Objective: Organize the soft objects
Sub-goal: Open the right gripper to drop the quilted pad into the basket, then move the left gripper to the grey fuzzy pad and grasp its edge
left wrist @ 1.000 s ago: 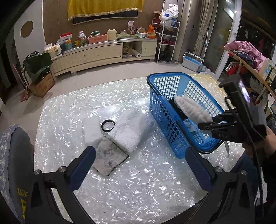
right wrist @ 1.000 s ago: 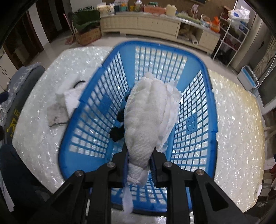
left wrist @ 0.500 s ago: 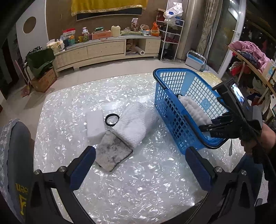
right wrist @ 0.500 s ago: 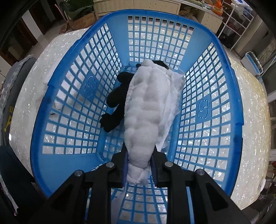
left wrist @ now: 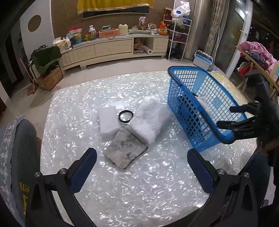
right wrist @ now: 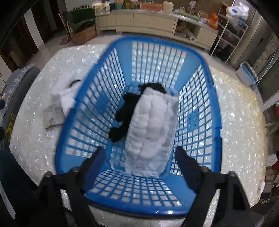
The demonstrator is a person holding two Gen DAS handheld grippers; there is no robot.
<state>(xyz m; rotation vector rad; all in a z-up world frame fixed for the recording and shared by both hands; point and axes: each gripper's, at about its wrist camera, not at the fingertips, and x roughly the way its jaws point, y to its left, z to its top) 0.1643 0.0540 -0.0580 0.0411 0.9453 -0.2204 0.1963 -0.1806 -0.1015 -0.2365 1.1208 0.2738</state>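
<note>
A glossy pearl-white counter [left wrist: 139,192] carries a blue basket [left wrist: 176,73]; a long cream sideboard [left wrist: 111,48] lines the far wall. The left gripper [left wrist: 142,167] gapes wide and empty. The right gripper [right wrist: 139,157] is opening above a white cloth [right wrist: 151,132], its pads clear of it.

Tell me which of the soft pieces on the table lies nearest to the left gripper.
The grey stained cloth, directly ahead of the open left gripper. The white sponge block and the folded white towel lie beyond it, farther away.

A long cream sideboard [left wrist: 113,50] crowded with boxes and jars runs along the far wall under a yellow cloth [left wrist: 115,5], with a white wire shelf [left wrist: 179,35] at its right end and a green bag on a cardboard box [left wrist: 49,78] at its left.
</note>
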